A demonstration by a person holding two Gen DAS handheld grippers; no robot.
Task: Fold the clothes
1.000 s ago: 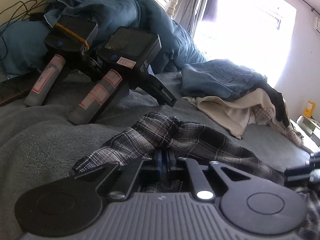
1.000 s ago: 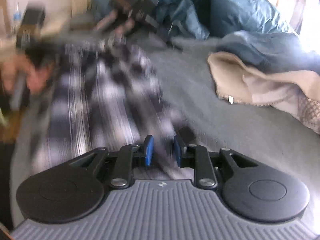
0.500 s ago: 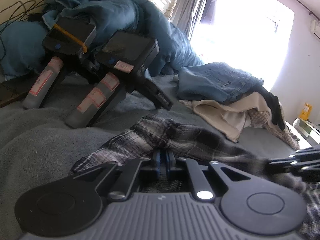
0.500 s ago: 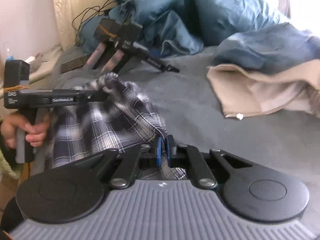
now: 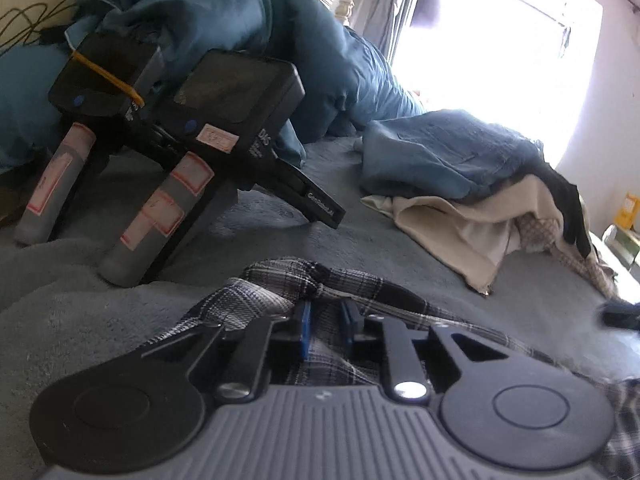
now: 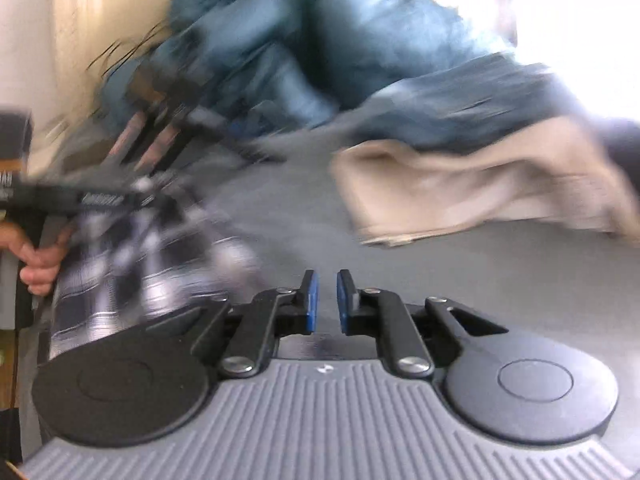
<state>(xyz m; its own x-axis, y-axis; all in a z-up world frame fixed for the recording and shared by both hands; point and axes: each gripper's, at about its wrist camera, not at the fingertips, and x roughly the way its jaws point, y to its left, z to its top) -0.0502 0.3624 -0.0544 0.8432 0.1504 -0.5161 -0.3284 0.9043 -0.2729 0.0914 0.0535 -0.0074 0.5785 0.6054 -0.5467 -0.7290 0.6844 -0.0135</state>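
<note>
A: Left claw status?

B: My left gripper (image 5: 325, 330) has just been opening; the jaws stand slightly apart over the plaid shirt (image 5: 280, 296), cloth lying between them, the pads not pressing on it. Released.

A: Right claw?

B: My right gripper (image 6: 324, 300) has also just been opening. Narrow gap, nothing between the pads, only grey blanket (image 6: 500, 280) beyond. View is blurred.

A: Shirt location?

B: Crumpled on the blanket, left of my right gripper, just beside my left hand (image 6: 36, 264). The pile of clothes (image 5: 472, 184) lies well apart; two spare grippers (image 5: 168, 128) stand behind.
</note>
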